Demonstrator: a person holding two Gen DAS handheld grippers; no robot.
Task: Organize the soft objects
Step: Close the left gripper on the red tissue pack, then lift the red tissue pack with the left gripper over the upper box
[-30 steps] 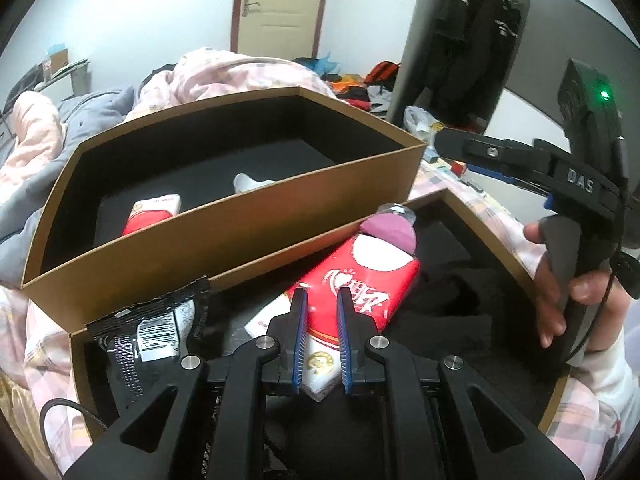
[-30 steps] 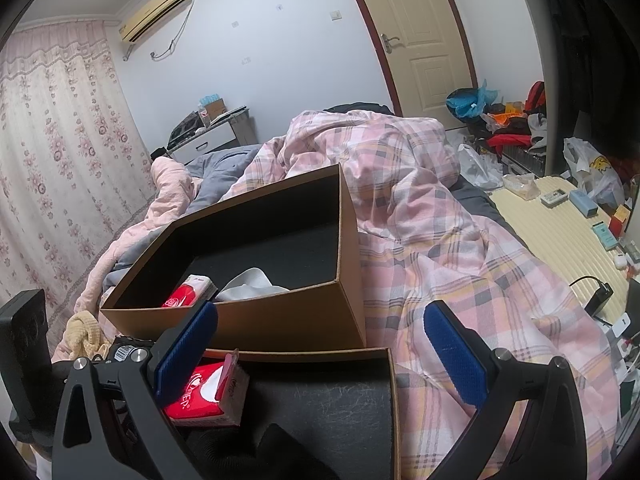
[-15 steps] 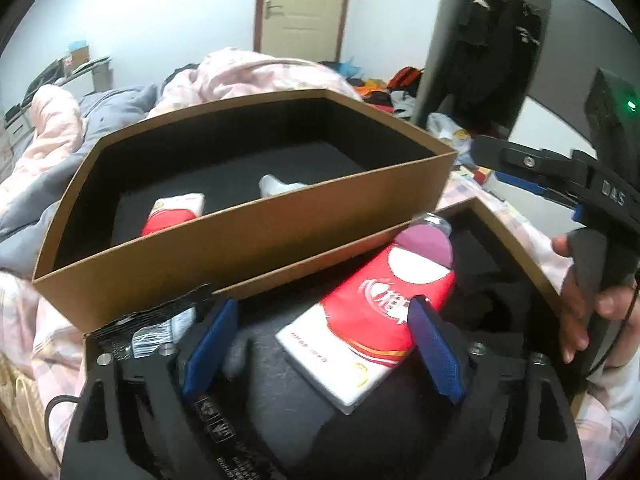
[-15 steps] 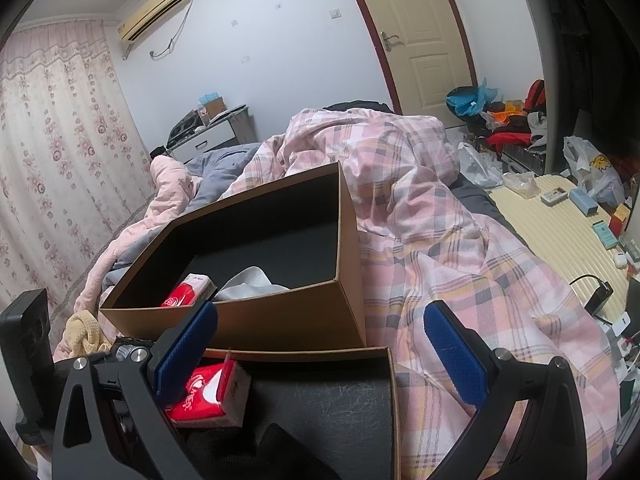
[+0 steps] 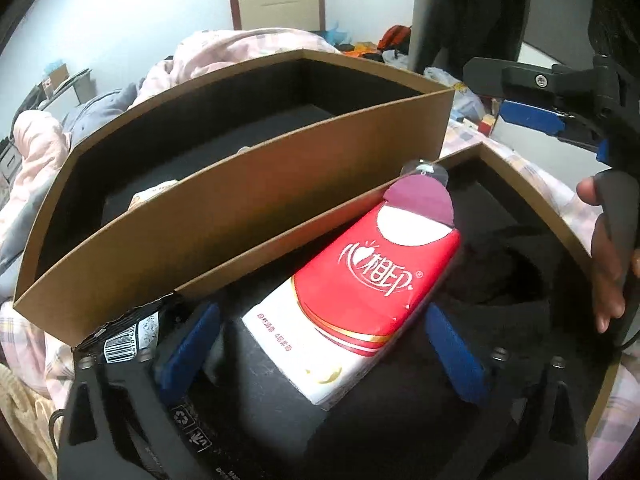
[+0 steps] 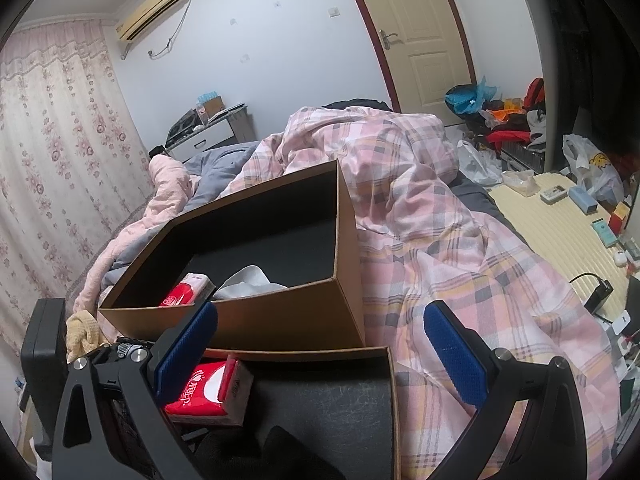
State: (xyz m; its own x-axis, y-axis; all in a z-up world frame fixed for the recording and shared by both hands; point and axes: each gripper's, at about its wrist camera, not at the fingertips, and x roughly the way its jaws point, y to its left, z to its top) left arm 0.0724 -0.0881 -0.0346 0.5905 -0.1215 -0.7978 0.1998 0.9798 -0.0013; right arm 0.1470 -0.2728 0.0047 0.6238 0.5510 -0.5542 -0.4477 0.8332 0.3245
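The left claw [image 5: 316, 352] is spread wide around the tissue pack [image 5: 360, 292], which lies in the near tray [image 5: 536, 196]; the right claw [image 6: 320, 348] is spread too, empty. Closing off-centre could squash or tilt the pack short of the far box [image 6: 288, 316].

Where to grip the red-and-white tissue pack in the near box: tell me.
Grip the red-and-white tissue pack across its narrow width, at the near white end, coming from above. It lies flat and diagonal between the open left gripper's pads, its long sides exposed; its far end touches the brown cardboard wall.

Tall box wall [image 5: 248, 216] blocks passage beyond tissue pack [image 5: 360, 304].
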